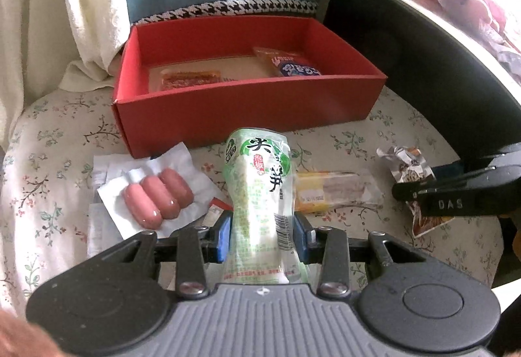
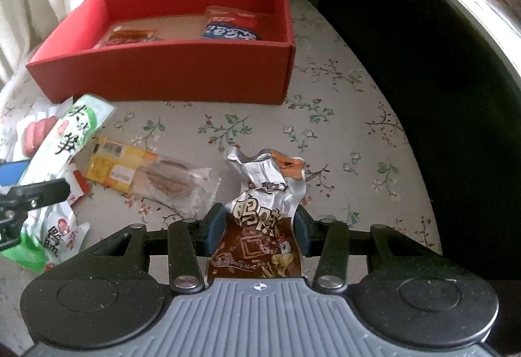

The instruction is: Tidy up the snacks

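My left gripper is shut on a green-and-white snack pouch, held above the flowered cloth in front of the red box. My right gripper is shut on a brown-and-silver snack packet. The red box holds an orange packet at its left and a blue-and-red packet at its right. The green pouch and the left gripper also show at the left of the right wrist view.
A sausage pack lies left of the pouch. A yellow-and-clear cake packet lies between the grippers. A dark table edge curves along the right. Blue cushions and a white cloth stand behind the box.
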